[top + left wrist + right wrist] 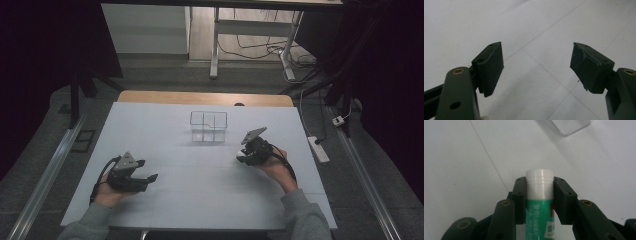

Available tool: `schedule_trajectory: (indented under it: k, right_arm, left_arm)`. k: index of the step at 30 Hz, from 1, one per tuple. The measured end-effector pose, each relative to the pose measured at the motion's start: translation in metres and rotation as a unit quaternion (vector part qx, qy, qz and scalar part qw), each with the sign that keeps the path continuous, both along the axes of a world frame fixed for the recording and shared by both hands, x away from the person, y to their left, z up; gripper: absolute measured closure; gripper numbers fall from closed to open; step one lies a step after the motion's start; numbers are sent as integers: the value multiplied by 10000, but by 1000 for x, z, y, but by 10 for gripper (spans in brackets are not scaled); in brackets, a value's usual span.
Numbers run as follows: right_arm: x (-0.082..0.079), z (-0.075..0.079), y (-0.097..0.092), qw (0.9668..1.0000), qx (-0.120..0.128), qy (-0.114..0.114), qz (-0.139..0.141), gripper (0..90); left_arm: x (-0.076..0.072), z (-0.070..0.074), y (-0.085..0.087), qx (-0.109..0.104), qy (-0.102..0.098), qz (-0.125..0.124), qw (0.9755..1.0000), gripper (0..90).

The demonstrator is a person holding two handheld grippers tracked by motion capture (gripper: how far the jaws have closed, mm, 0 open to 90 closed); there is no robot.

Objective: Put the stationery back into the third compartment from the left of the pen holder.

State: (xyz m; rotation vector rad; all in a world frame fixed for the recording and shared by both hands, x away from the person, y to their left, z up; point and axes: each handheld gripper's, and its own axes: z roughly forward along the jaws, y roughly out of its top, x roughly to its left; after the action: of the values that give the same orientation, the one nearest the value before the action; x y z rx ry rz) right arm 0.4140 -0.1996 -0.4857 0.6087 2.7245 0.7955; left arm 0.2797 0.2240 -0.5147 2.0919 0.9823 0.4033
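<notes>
My right gripper (539,202) clamped on glue stick (539,206), right of centre, near the clear divided box (208,126) | left gripper (536,68) apart, empty | I'd keep stick upright, lower slowly into a compartment.

light: dim, dark at both sides | desk (150,150): white top, wooden far edge | floor (160,75): grey | beyond: white table legs (215,50), cables (260,47), power strip (318,149)

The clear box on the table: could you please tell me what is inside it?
The clear box has dividers and looks empty in the high view, though it is small there. The glue stick is held in the right tongs, outside it.
</notes>
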Motion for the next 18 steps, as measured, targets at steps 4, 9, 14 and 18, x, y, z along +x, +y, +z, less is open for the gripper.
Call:
schedule_trajectory:
  k: [4,9,14,18]
  right_arm:
    - [-2,10,-5,9994,294,-130,-83,643]
    - [-3,17,-10,9975,617,-257,-236,644]
    - [-4,24,-16,9944,942,-316,-352,643]
    - [-5,29,-19,9924,1092,-398,-400,643]
  left_arm:
    - [0,0,0,17,8,-7,10000,265]
    - [0,-1,0,21,14,-4,10000,264]
    - [0,0,1,11,10,6,10000,264]
    - [0,0,0,16,7,4,10000,264]
